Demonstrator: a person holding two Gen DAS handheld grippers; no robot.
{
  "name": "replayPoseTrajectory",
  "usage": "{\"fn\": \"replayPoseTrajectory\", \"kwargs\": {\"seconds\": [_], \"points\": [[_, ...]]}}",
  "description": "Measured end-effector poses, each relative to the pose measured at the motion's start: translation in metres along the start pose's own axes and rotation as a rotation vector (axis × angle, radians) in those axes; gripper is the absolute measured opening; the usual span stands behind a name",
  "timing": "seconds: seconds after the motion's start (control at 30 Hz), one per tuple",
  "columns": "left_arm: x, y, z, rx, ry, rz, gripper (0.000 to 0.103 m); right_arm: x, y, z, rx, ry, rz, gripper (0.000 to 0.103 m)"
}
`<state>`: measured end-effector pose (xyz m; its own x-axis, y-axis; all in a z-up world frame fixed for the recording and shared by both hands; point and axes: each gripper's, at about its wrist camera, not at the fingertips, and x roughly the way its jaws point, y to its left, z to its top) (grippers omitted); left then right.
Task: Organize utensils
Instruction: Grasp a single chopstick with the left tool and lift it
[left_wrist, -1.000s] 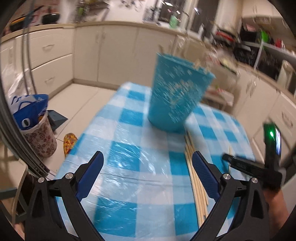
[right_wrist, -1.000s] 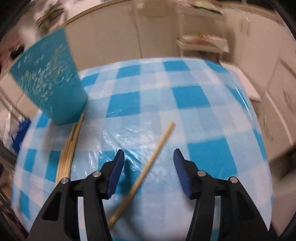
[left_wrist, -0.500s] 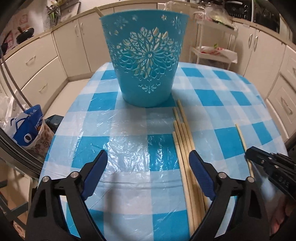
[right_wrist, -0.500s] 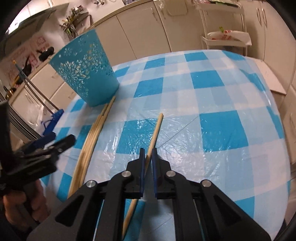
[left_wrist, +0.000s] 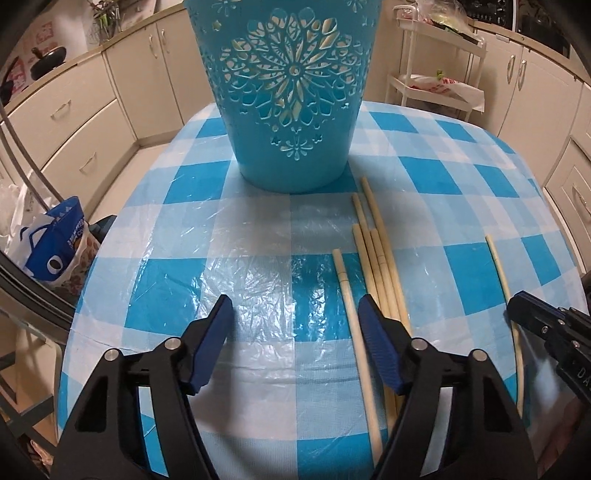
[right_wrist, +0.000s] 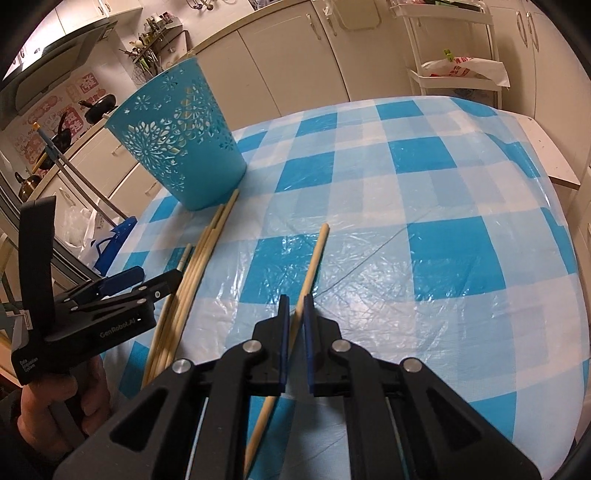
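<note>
Your right gripper (right_wrist: 294, 325) is closed narrowly on one chopstick (right_wrist: 313, 260) at frame centre. Your left gripper (left_wrist: 295, 332) is wide, holding nothing. The chopstick bundle (left_wrist: 376, 254) lies on the worktop (left_wrist: 461, 206) below the blue basket (left_wrist: 291, 92); most work remains.

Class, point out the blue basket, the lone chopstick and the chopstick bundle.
Blue basket (right_wrist: 177, 147): right wrist view, patterned wall.
Lone chopstick (right_wrist: 314, 264): right wrist view, shaft ahead of the fingers.
Chopstick bundle (left_wrist: 376, 251): left wrist view, mid-shafts.

left tongs (left_wrist: 295, 332): spread wide, low over table | right tongs (right_wrist: 295, 325): pinched nearly closed, angled down
</note>
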<state>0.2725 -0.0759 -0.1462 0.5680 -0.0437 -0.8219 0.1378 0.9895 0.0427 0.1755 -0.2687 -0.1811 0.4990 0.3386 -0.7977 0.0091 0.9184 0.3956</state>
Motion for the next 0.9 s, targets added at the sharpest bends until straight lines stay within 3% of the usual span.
{"fn": "replayPoseTrajectory", "kwargs": {"seconds": [0.1,0.2,0.37,0.5,0.67,0.83,0.9], "points": [[0.001,-0.001,0.001,0.009,-0.004,-0.017,0.060,0.000,0.000,0.000,0.001,-0.001,0.001,0.009],[0.000,-0.003,0.002,0.036,-0.015,-0.056,0.048,0.000,0.000,0.000,0.001,0.000,0.002,0.009],[0.001,0.000,0.008,0.065,0.008,-0.196,0.013,0.000,0.000,0.000,0.005,-0.001,0.004,0.009],[0.004,0.000,0.013,0.112,0.049,-0.226,0.011,0.001,-0.001,0.000,0.008,0.000,0.011,0.009],[0.002,-0.010,0.013,0.183,0.117,-0.198,0.011,0.001,-0.001,0.000,0.002,0.000,0.016,0.012],[-0.005,-0.011,0.011,0.178,0.096,-0.211,0.005,0.001,0.001,0.000,-0.009,-0.001,0.007,0.012],[-0.023,-0.005,0.015,0.156,0.019,-0.230,0.005,0.001,0.001,0.000,-0.013,-0.001,0.005,0.011]]}}
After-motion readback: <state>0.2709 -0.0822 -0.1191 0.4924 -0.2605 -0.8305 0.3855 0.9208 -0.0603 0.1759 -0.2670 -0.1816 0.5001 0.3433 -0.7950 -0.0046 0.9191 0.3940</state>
